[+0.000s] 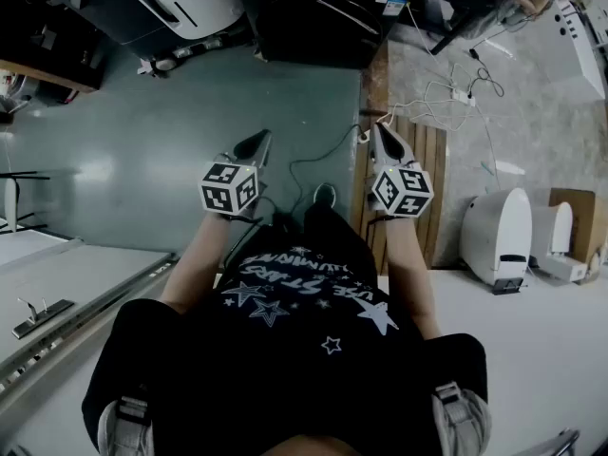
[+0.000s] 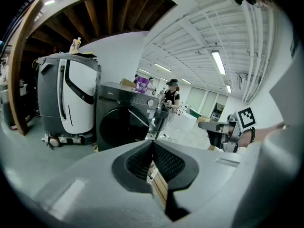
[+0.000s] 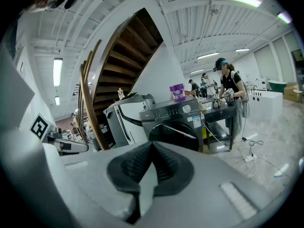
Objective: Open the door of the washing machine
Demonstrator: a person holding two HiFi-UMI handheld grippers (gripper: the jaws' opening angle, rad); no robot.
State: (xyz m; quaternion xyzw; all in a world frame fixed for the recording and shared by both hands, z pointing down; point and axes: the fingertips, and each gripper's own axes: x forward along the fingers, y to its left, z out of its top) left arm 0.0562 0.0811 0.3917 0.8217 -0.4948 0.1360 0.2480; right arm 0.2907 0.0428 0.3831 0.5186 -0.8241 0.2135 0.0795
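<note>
The dark grey front-loading washing machine [image 2: 124,122] stands some way ahead with its round dark door [image 2: 118,129] closed; it also shows in the right gripper view [image 3: 176,122] and at the top of the head view [image 1: 313,12]. My left gripper [image 2: 152,142] and right gripper [image 3: 152,144] are both shut with nothing between the pads. They point toward the machine from a distance, side by side in the head view: left gripper [image 1: 255,146], right gripper [image 1: 384,139]. Neither touches the machine.
A grey-and-white appliance [image 2: 66,103] stands left of the washer, under a wooden staircase [image 3: 118,56]. A purple container [image 3: 177,92] sits on the washer. People [image 3: 228,87] work at a table to its right. Cables and a power strip [image 1: 456,93] lie on the floor by a wooden board [image 1: 432,174].
</note>
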